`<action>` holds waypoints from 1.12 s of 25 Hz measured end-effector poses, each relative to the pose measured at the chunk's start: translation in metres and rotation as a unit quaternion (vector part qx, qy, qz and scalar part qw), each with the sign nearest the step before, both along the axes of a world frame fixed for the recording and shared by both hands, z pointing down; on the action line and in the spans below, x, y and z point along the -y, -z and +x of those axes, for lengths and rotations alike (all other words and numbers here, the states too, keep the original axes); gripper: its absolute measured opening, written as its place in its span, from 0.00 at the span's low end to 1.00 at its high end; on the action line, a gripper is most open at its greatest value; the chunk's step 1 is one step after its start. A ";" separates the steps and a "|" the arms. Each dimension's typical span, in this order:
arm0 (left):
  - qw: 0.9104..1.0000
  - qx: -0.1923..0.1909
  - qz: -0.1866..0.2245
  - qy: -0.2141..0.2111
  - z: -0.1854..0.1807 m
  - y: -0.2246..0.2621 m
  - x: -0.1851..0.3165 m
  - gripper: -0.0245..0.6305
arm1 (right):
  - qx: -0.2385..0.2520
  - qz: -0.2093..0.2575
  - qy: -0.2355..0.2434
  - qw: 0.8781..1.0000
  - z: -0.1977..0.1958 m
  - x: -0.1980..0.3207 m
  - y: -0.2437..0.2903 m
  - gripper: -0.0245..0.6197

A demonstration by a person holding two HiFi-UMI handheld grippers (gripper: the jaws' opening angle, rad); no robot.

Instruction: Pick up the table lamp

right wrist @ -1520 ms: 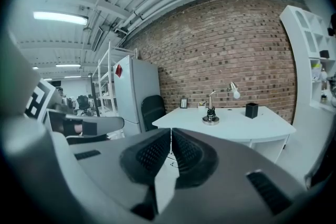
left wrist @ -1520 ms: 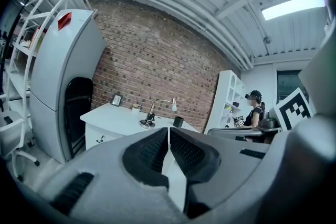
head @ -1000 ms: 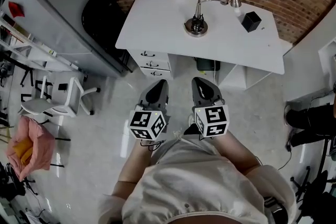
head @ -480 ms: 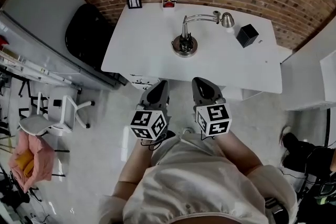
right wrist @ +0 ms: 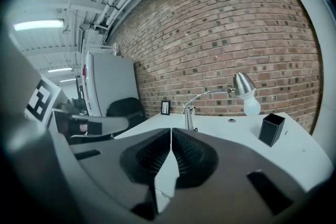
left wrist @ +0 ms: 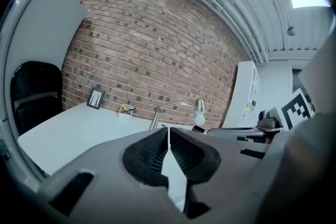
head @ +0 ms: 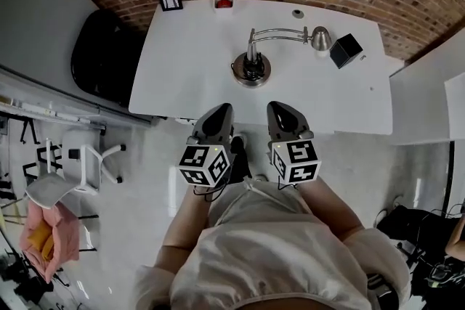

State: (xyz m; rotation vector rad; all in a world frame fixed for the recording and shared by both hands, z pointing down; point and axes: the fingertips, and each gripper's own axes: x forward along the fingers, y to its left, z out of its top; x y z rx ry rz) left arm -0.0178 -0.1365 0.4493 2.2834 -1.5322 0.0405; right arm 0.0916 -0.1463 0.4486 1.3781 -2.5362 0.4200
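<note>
**A:** Head view first: where's the table lamp [head: 251,67]?

**B:** Upright in the middle of the worktop [head: 182,62], with its arm reaching right toward a black box [head: 346,50]. The left claw [head: 217,111] and right claw [head: 284,108] hover side by side at the near edge, apart from the lamp.

**A:** Left gripper view?

**B:** Jaws pressed together, nothing between them. The lamp stands ahead, before the brick wall [left wrist: 157,44].

**A:** Right gripper view?

**B:** Jaws pressed together and empty here too. The lamp and box are beyond.
</note>
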 end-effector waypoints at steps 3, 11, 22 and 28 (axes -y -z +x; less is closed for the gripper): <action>1.000 -0.015 0.002 -0.011 -0.009 0.003 0.041 0.08 | -0.012 0.000 -0.019 1.000 -0.004 0.031 -0.001 0.08; 0.998 -0.022 -0.010 -0.059 -0.030 0.003 0.131 0.08 | -0.028 -0.008 -0.066 0.997 -0.023 0.106 0.000 0.08; 0.993 -0.016 -0.071 -0.094 -0.057 -0.054 0.186 0.08 | -0.042 -0.003 -0.111 0.993 -0.050 0.164 -0.039 0.33; 0.990 -0.012 -0.089 -0.113 -0.057 -0.083 0.204 0.08 | -0.059 0.016 -0.112 0.992 -0.061 0.196 -0.053 0.36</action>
